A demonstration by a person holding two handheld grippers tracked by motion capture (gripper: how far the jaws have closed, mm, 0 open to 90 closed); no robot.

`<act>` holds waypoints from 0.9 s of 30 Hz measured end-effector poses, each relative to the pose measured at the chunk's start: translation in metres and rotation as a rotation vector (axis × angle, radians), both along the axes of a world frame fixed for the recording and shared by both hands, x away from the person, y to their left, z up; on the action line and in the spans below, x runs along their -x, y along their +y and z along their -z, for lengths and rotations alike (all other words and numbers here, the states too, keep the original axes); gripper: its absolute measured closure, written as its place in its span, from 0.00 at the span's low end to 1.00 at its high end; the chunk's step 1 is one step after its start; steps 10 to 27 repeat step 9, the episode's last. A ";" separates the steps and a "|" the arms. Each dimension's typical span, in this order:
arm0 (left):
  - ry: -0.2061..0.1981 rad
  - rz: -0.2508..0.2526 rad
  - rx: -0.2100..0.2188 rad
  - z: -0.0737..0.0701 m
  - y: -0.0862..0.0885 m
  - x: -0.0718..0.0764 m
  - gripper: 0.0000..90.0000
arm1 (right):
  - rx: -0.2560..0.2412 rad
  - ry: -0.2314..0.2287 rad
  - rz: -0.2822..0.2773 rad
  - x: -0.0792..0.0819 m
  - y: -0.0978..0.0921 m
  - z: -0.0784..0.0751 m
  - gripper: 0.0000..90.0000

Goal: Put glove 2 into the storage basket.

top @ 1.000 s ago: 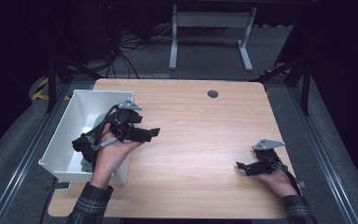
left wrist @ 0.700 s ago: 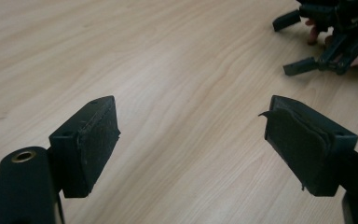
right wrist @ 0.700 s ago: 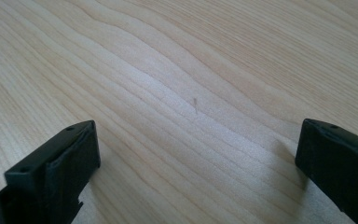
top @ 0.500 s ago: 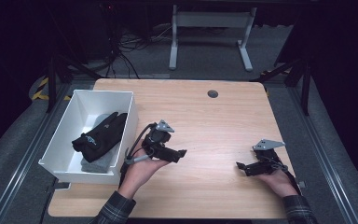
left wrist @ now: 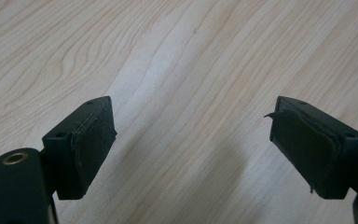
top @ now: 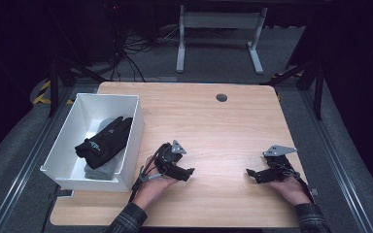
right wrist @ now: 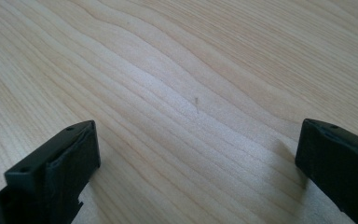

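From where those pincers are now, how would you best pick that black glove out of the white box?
Come straight down from above, since the box walls block any sideways approach. Pinch the glove at its bunched cuff end nearest the person, which looks thickest and seems to sit on a grey pad. The left gripper, open and empty, is closest.

1. the black glove in the white bin covers most of a grey item beneath it; what that item is cannot be told.
2. small white marking on the glove is too small to read.
3. both forearms are cut off by the bottom edge of the high view, only plaid sleeve cuffs showing.
4. in the left gripper view, the right pad is cropped by the frame's edge.
5. in the right gripper view, both pads run off the bottom and sides.
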State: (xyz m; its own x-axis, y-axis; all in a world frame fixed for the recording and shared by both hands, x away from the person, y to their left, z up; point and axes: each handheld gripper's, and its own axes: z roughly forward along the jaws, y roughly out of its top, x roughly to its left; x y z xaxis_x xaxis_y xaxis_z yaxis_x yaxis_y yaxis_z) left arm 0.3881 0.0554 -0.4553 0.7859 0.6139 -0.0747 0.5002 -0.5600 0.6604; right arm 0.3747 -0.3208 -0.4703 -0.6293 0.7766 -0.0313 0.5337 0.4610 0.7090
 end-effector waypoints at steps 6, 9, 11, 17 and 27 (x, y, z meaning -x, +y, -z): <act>0.007 -0.004 -0.042 0.010 -0.001 -0.001 0.15 | -0.002 0.001 0.001 0.000 0.000 0.000 0.00; -0.008 0.007 -0.055 0.011 -0.001 -0.001 0.14 | -0.002 0.001 0.001 0.000 0.000 0.000 0.00; -0.008 0.007 -0.055 0.011 -0.001 -0.001 0.14 | -0.002 0.001 0.001 0.000 0.000 0.000 0.00; -0.008 0.007 -0.055 0.011 -0.001 -0.001 0.14 | -0.002 0.001 0.001 0.000 0.000 0.000 0.00; -0.008 0.007 -0.055 0.011 -0.001 -0.001 0.14 | -0.002 0.001 0.001 0.000 0.000 0.000 0.00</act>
